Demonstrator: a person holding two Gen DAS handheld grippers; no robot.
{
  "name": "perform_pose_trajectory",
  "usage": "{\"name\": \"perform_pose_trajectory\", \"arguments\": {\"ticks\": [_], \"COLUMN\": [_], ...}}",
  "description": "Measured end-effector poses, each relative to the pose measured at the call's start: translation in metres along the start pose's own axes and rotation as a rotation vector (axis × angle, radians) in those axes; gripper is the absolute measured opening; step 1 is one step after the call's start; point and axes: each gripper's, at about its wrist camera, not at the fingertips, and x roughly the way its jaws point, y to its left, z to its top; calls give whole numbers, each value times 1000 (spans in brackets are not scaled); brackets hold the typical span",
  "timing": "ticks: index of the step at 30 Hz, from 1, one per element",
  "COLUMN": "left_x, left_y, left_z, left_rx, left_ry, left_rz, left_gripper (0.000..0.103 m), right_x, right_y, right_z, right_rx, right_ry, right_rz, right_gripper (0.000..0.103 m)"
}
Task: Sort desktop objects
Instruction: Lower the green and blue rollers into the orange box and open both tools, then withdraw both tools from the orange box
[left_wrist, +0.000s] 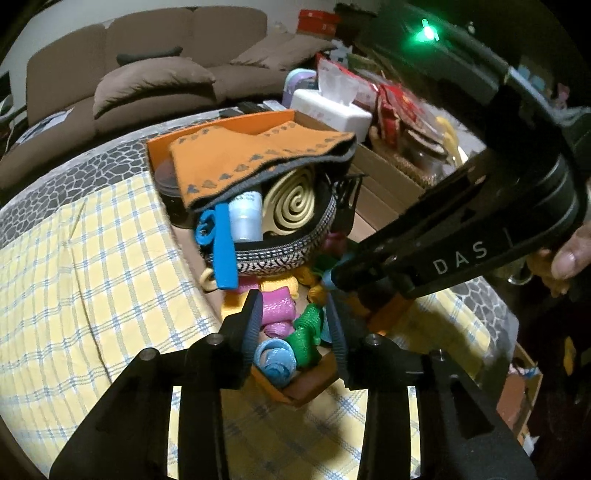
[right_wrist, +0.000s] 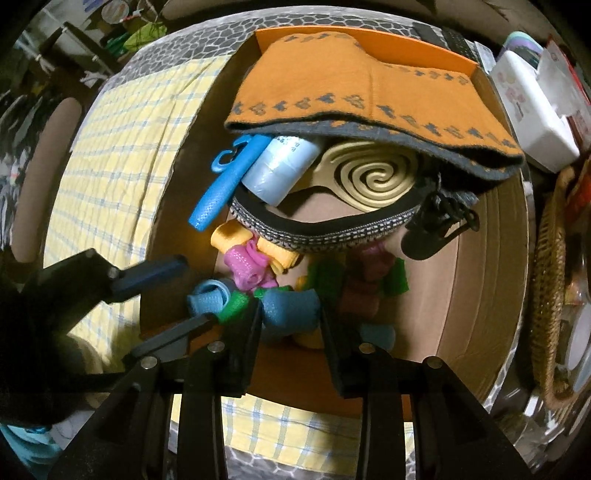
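Left gripper (left_wrist: 293, 325) has its jaws partly open, straddling a green ribbon roll (left_wrist: 308, 330) and a pink ribbon roll (left_wrist: 279, 308) near the front of the cardboard box (right_wrist: 476, 295). I can't tell whether the pads actually press on either one. Right gripper (right_wrist: 291, 325) is also partly open, pointing nearly straight down with a blue ribbon roll (right_wrist: 290, 308) sitting between the jaws, and again contact isn't clear. The rolls are a loose heap of yellow, pink, green and blue on the box floor. Just behind them sits a black-and-white woven zip pouch (right_wrist: 325, 230), unzipped, stuffed with a cream spiral coil (right_wrist: 373, 177), a pale blue bag roll (right_wrist: 280, 168) and a blue clip (right_wrist: 231, 177). An orange knit cloth (right_wrist: 369, 92) drapes over the top. The box rests on a yellow checked cloth (left_wrist: 92, 277).
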Motion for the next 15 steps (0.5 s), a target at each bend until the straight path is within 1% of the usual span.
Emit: {"name": "perform_pose_trajectory", "arguments": {"ticks": [1,3,7,10,13,15], "left_x": [-5,-12,-30,-40,-50,-57], "left_y": [2,5,13,14,14,14], "left_z": [1,2,0,-5,-10,-13], "left_rx": [-6,-19,-48,-55,-63,-70], "left_ry": [-6,-17,-34,-37,-41,-43], "left_rz": [3,8,24,37,52,58], "left_gripper": [34,35,37,41,47,51], "right_x": [-1,-4,-12,-21,-31,-36], "right_y": [0,-1,-2,-1,4,11], "right_z": [-1,-3,-7,-13,-19,-24], "right_rx": [6,20,42,49,58,58], "right_ry": [-4,-18,-41,-65,-101,-129], "right_rz": [6,14,10,10,0,-25], "right_gripper": [37,44,45,48,56,65]}}
